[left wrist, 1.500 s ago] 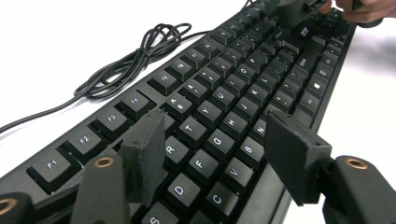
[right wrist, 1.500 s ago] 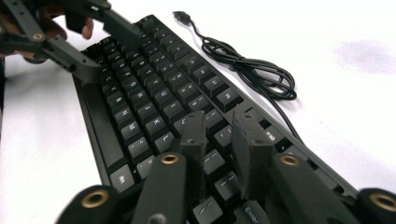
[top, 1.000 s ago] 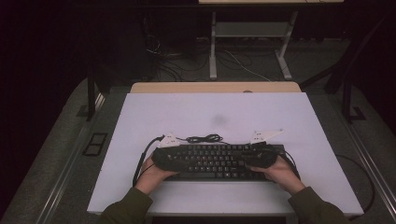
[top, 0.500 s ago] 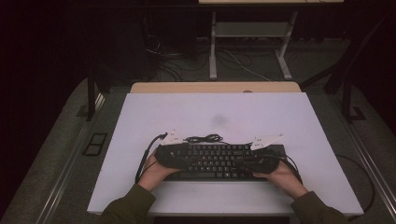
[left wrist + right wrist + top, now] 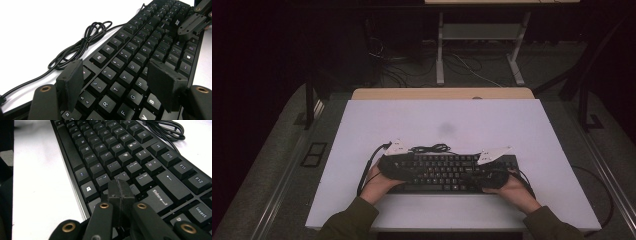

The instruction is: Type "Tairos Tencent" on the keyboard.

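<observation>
- From the high view, my left claw (image 5: 398,161) hovers over the left end of the keyboard (image 5: 447,172), with my left hand (image 5: 379,184) gripping it from below the keyboard's near-left corner.
- In the left gripper view, that claw (image 5: 120,86) has its pads standing apart over the letter keys, nothing pinched between them (whether the tips rest on the keys I cannot tell).
- The keyboard lies flat on the white tabletop (image 5: 362,125), near my edge of it and roughly centred, its long side running left to right.
- Its cord (image 5: 432,148) sits in a loose bundle just behind the keyboard's back edge, towards the left; the left gripper view shows the same cord (image 5: 82,45) coiled on the white surface beside the top key row.
- Further right, my right claw (image 5: 492,167) is over the right part of the keyboard, my right hand (image 5: 512,190) behind it at the near-right corner.
- In the right gripper view, that claw (image 5: 121,192) has its two pads pressed together with nothing between them, the tip poised at the keys just left of Enter (contact unclear).
</observation>
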`<state>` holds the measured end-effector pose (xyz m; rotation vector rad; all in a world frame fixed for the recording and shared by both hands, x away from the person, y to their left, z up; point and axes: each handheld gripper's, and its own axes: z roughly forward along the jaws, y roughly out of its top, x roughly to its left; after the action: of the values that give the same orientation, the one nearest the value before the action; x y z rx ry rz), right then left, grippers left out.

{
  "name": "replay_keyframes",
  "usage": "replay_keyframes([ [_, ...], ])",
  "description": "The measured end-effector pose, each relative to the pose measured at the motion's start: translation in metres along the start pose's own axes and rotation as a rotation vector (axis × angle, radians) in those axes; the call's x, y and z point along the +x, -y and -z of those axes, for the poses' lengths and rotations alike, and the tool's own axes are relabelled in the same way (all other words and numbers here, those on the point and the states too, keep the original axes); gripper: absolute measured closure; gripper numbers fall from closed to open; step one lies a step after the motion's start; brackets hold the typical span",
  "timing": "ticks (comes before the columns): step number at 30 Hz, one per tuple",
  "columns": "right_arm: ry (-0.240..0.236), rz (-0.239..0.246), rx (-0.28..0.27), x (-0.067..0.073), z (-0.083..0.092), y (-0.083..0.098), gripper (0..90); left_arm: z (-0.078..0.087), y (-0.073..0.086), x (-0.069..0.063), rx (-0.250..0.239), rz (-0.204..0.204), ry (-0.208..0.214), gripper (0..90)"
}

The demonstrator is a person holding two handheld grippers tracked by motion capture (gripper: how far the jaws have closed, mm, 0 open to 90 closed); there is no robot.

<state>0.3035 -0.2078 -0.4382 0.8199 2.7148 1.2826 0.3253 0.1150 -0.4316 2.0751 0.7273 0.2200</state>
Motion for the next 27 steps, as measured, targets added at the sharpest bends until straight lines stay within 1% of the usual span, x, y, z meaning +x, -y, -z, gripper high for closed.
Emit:
replay_keyframes([
  [7, 0.004, 0.010, 0.013, 0.0007, -0.0015, 0.0005, 89.4, -0.0003, 0.0000, -0.0004, 0.002, -0.002, -0.001, 31.0],
  [9, 0.004, 0.011, 0.012, 0.0005, -0.0015, 0.0006, 89.4, -0.0007, 0.0000, -0.0002, 0.008, -0.012, 0.001, 33.1],
  [12, 0.004, 0.009, 0.013, 0.0006, -0.0015, 0.0006, 89.4, -0.0013, 0.0000, -0.0006, 0.009, -0.015, -0.003, 38.1],
  [14, 0.004, 0.009, 0.013, 0.0006, -0.0015, 0.0006, 89.4, -0.0012, -0.0002, -0.0005, 0.011, -0.015, -0.006, 42.9],
  [16, 0.004, 0.008, 0.014, 0.0006, -0.0015, 0.0006, 89.4, -0.0010, -0.0002, -0.0001, 0.017, -0.011, -0.003, 49.6],
  [24, 0.003, 0.010, 0.013, 0.0003, -0.0015, 0.0006, 89.4, -0.0020, -0.0010, 0.0011, 0.048, -0.002, 0.003, 82.2],
  [27, 0.003, 0.008, 0.014, 0.0006, -0.0015, 0.0005, 89.4, -0.0030, -0.0012, 0.0012, 0.066, 0.001, 0.016, 89.3],
])
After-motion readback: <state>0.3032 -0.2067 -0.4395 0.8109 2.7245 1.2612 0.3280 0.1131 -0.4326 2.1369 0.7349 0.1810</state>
